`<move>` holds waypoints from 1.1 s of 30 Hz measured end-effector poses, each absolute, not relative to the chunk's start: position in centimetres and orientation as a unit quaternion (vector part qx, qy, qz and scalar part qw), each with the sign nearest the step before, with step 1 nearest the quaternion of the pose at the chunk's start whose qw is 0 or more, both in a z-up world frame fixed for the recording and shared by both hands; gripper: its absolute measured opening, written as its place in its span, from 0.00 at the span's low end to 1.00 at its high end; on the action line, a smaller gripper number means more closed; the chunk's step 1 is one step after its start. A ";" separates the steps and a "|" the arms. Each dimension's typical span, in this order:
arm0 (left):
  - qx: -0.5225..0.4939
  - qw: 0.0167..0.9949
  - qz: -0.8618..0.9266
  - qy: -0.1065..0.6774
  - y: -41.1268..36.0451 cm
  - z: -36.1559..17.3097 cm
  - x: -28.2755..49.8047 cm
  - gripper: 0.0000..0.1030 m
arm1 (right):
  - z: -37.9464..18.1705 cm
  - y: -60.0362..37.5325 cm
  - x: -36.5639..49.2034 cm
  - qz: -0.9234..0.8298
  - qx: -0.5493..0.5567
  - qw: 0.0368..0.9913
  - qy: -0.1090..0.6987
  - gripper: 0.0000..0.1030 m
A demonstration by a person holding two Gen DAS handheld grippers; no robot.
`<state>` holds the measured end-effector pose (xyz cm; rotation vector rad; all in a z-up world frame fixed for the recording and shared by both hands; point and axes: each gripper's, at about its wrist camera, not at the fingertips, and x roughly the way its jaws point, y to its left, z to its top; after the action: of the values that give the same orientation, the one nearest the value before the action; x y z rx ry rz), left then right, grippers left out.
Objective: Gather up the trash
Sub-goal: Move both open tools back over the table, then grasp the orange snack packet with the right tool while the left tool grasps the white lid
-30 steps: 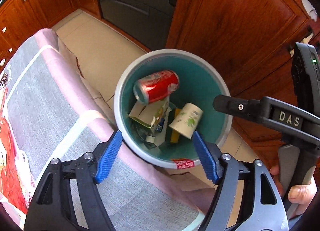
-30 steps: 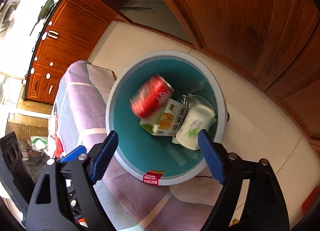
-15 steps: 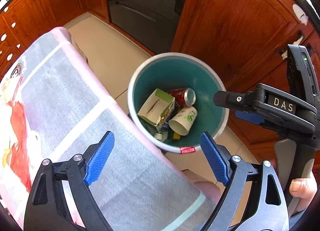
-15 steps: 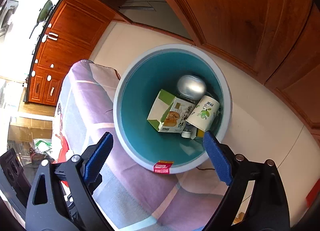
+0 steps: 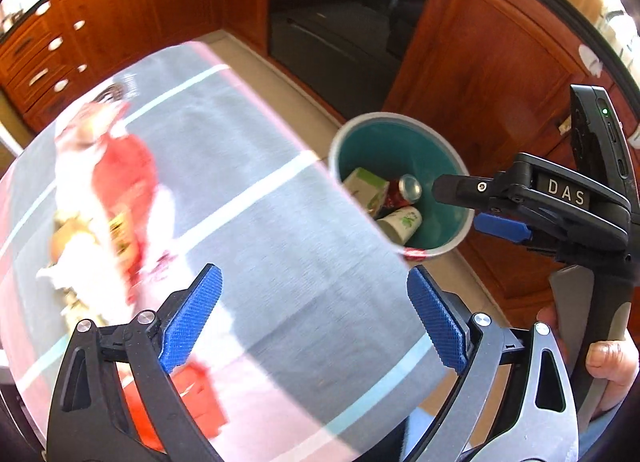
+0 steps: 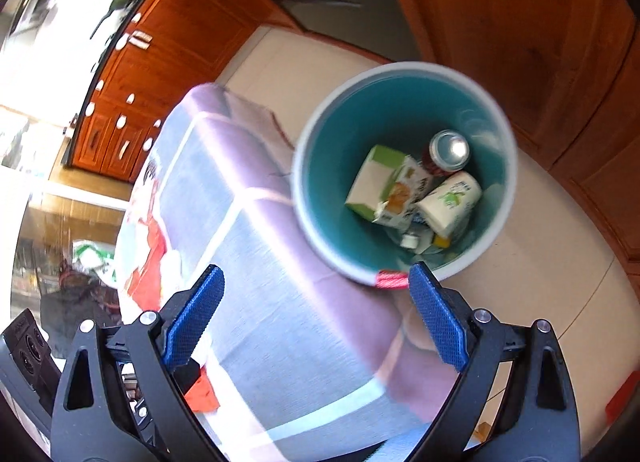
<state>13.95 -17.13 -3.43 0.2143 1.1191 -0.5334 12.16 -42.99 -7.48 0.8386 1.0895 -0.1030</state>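
Both grippers hang over the edge of the grey-and-pink printed tablecloth point(image 5: 280, 222), and neither has anything in it. The left gripper point(image 5: 312, 318) has its blue-padded jaws spread wide, having just been opening further, with only cloth showing between them. The right gripper point(image 6: 314, 316) also stands wide apart with nothing between its pads.

The trash is down in the round teal bin with a pale grey rim point(image 6: 404, 74), which stands on the beige tiled floor point(image 6: 540, 222) just beside the table and against the reddish-brown wooden cabinets point(image 5: 492, 74). Inside it lie a green-and-white cardboard carton point(image 6: 384, 186), a red drink can point(image 6: 446, 152) with its silver end up, and a white paper cup with a green leaf print point(image 6: 450, 202), tipped on its side and touching the carton. All of it sits well beyond the jaws of both grippers, below and ahead of them. A hand point(image 5: 608, 366) grips the right gripper's handle at the right edge of the left wrist view.
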 end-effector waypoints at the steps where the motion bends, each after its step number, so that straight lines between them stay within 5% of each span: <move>1: 0.096 0.810 -0.247 0.523 -16.5 -3.2 13.8 0.91 | -7.3 -42.2 12.3 -0.042 0.383 0.772 0.505 0.87; 15: 0.025 0.846 -0.176 0.504 -1.3 -1.2 11.8 0.94 | -4.7 -29.5 13.0 0.031 0.300 0.778 0.552 0.87; 33: -0.046 0.821 -0.151 0.549 8.6 -7.7 10.2 0.95 | -7.4 -17.6 13.4 0.103 0.243 0.737 0.623 0.87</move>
<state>10.16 8.58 -7.66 -0.0971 1.1682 -0.3222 13.38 -17.63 -7.43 0.5339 1.3674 0.2262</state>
